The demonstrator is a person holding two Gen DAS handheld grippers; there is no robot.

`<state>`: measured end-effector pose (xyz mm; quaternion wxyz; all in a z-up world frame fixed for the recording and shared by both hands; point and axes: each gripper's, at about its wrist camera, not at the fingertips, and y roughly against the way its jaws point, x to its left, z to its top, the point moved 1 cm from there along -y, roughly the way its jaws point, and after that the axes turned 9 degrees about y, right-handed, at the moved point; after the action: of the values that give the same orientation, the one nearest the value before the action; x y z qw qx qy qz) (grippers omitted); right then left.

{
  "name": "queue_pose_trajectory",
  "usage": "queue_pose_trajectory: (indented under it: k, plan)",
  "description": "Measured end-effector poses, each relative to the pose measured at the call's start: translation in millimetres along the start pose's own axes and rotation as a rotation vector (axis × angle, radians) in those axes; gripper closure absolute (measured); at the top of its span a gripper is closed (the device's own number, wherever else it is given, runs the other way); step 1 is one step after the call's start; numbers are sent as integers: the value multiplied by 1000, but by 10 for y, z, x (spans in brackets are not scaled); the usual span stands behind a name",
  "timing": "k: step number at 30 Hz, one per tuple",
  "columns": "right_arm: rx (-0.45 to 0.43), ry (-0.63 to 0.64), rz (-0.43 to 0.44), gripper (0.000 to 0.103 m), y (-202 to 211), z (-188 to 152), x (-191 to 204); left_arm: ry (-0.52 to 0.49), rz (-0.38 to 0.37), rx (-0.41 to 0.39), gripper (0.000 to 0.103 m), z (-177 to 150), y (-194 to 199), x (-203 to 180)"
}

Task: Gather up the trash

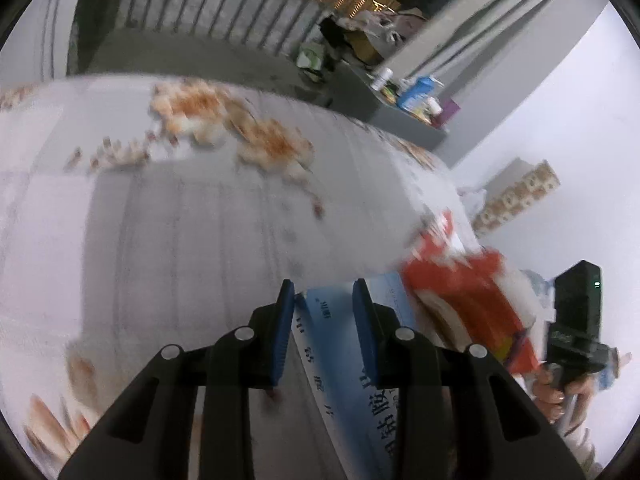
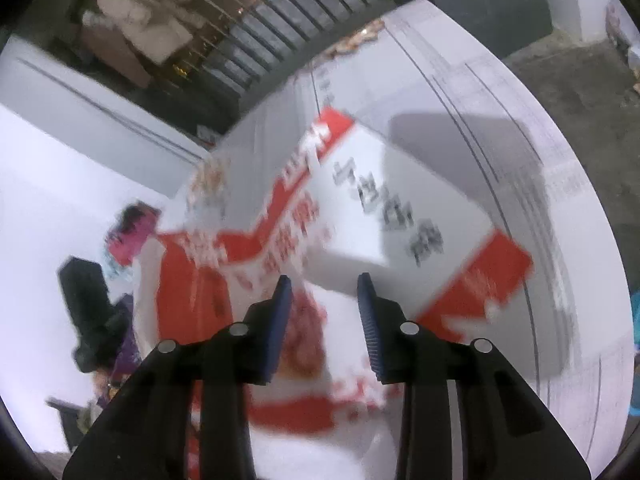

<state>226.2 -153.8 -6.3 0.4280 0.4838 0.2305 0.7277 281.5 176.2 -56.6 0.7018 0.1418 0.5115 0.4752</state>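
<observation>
In the left wrist view my left gripper has its blue pads on either side of a blue-and-white box with printed characters; the jaws look shut on it. To its right lies a red-and-white packet, and beyond it the right gripper's black body held by a hand. In the right wrist view my right gripper stands open over a red-and-white box and a red-and-white packet below it. Both frames are blurred by motion.
A white tablecloth with orange flower print covers the table. A grey shelf with bottles and cartons stands at the back right. Railings run behind. A pack of paper rolls leans on the white wall.
</observation>
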Motion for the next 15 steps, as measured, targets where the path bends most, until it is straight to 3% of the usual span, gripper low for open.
queue_pose_trajectory:
  k: [5, 11, 15]
  plan:
    - [-5, -25, 5, 72, 159, -284, 22, 6, -23, 8, 74, -392, 124, -100]
    - [-26, -35, -27, 72, 354, -435, 27, 30, -42, 18, 74, -636, 205, -152]
    - [-105, -57, -64, 60, 616, -417, 5, 24, -12, -10, 72, -650, 320, -166]
